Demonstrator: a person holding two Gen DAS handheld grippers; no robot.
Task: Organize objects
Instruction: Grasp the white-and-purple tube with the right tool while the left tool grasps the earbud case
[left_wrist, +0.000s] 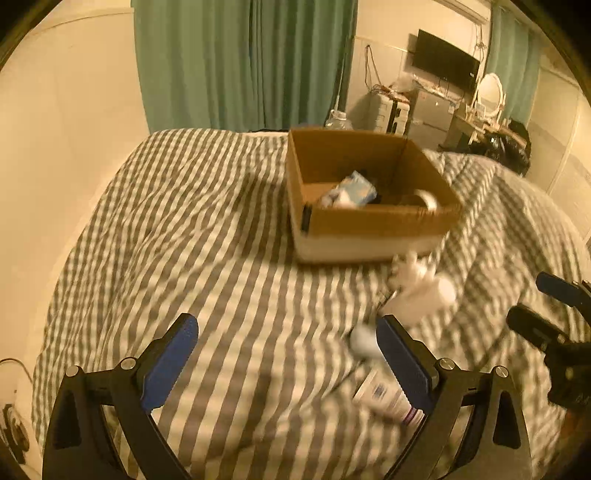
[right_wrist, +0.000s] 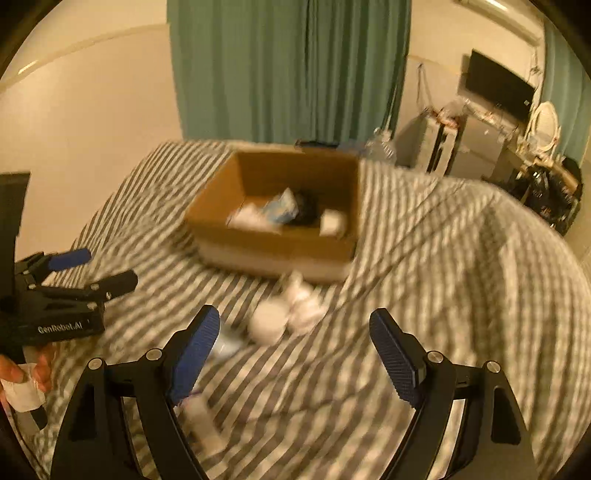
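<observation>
An open cardboard box (left_wrist: 373, 219) (right_wrist: 273, 247) sits on the striped bed and holds a blue-white packet (left_wrist: 356, 188) (right_wrist: 282, 206) and other small items. In front of the box lie a white bottle (left_wrist: 421, 301) (right_wrist: 269, 321), a crumpled white thing (left_wrist: 408, 271) (right_wrist: 304, 304) and a white tube (left_wrist: 388, 395) (right_wrist: 205, 417). My left gripper (left_wrist: 286, 360) is open and empty, with the tube by its right finger. My right gripper (right_wrist: 295, 354) is open and empty, just short of the bottle. Each gripper shows in the other view (left_wrist: 546, 314) (right_wrist: 92, 269).
The grey-and-white striped bedcover (left_wrist: 207, 258) (right_wrist: 443, 277) fills both views. Green curtains (left_wrist: 243, 62) hang behind the bed. A cluttered desk with a monitor (left_wrist: 447, 59) and round mirror (left_wrist: 489, 92) stands at the far right. A wall runs along the left.
</observation>
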